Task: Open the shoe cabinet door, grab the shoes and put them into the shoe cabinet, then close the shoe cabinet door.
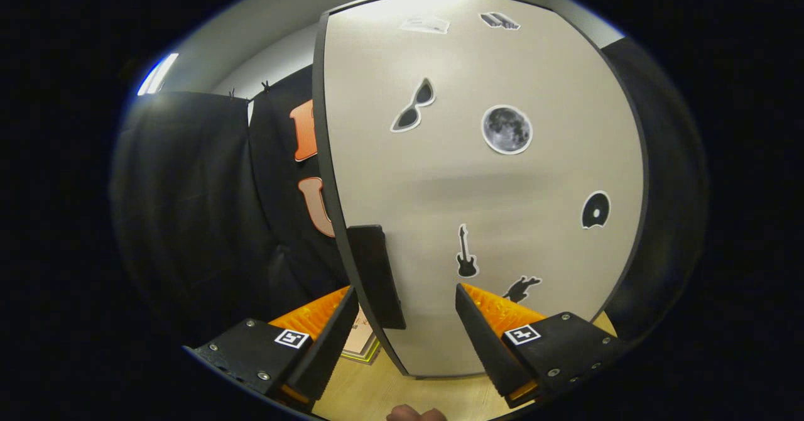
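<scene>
Hand-held gripper (405, 320) wide open, holding nothing, fingers straddling the flat black handle (375, 276) on the left edge of the pale grey stickered shoe cabinet door (490, 188). Advice: close squarely on the handle, then follow the hinge arc.

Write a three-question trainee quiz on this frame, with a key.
1. True or false: the gripper is shut on the handle.
2. Which sticker on the door sits nearest the fingers? A) moon B) guitar C) sunglasses
3. Fill in: the dark handle runs along the door's ____ edge, as the gripper faces it.

Key
1. False: the fingers stand apart, the handle between them, neither clearly pressing it.
2. B
3. Left
</scene>
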Demonstrator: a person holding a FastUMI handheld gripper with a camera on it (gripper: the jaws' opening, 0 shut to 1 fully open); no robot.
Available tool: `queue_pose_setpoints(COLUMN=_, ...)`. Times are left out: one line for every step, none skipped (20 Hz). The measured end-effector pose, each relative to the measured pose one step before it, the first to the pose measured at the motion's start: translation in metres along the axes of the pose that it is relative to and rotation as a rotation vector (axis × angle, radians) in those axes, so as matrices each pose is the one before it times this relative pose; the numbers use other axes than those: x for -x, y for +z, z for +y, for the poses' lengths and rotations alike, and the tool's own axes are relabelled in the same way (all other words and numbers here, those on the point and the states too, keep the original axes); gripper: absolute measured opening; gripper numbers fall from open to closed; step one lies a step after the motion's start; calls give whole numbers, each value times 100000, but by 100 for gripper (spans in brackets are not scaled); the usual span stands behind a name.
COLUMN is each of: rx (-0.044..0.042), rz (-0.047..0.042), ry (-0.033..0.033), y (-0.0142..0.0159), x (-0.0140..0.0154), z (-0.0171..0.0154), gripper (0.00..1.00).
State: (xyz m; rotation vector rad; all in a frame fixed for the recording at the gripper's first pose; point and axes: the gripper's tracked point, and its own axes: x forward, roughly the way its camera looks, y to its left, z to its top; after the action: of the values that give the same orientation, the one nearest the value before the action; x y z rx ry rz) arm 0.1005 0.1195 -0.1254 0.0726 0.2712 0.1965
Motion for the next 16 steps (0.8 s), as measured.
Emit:
queue_pose_setpoints(rx=-1023, rz=-175, ry=-1471, y=19, x=1381, z=-37, gripper=97)
queue_pose_setpoints(rx=-1261, rz=-7, ry=-2226, y=23, x=1854, z=-150, gripper=97)
queue_pose_setpoints(rx=-1333, rz=52, ry=-1568, y=101, x=1420, z=-65, gripper=97)
queue_pose_setpoints(rx=-1210, rz=-628, ry=-1536, y=256, x=1491, z=-18, gripper=97)
queue_pose_setpoints(rx=-739, rz=-977, ry=-1623, y=394, x=1273, z=-155, gripper=97)
queue_pose_setpoints(rx=-518, rz=-961, ry=-2010, y=339, x=1309, z=-272, gripper=97)
queue_pose_setpoints(rx=102, rz=-1021, ry=-1699, y=394, x=1167, z=-285, gripper=97)
queue_pose_setpoints(rx=487, rz=-604, ry=-1455, y=358, x=1227, z=-224, gripper=97)
queue_pose_setpoints(rx=467, rz=-574, ry=-878, y=340, x=1159, z=-269, gripper=97)
queue_pose_setpoints(rx=354, rz=-1481, ry=-505, y=626, x=1388, z=-236, gripper=97)
queue_pose_setpoints(rx=484, rz=-1896, ry=-558, y=735, x=1187, z=-240, gripper=97)
queue_pose_setpoints(rx=977, rz=-1704, ry=-187, y=556, x=1080, z=-331, gripper=97)
queue_pose_setpoints(rx=1403, rz=-1192, ry=-27, y=512, x=1007, z=-351, gripper=97)
queue_pose_setpoints(rx=1772, rz=-780, ry=81, y=451, x=973, z=-334, gripper=97)
queue_pose_setpoints(rx=2050, rz=-1125, ry=-257, y=465, x=898, z=-470, gripper=97)
queue_pose_setpoints(rx=2036, rz=-1106, ry=72, y=445, x=962, z=-444, gripper=97)
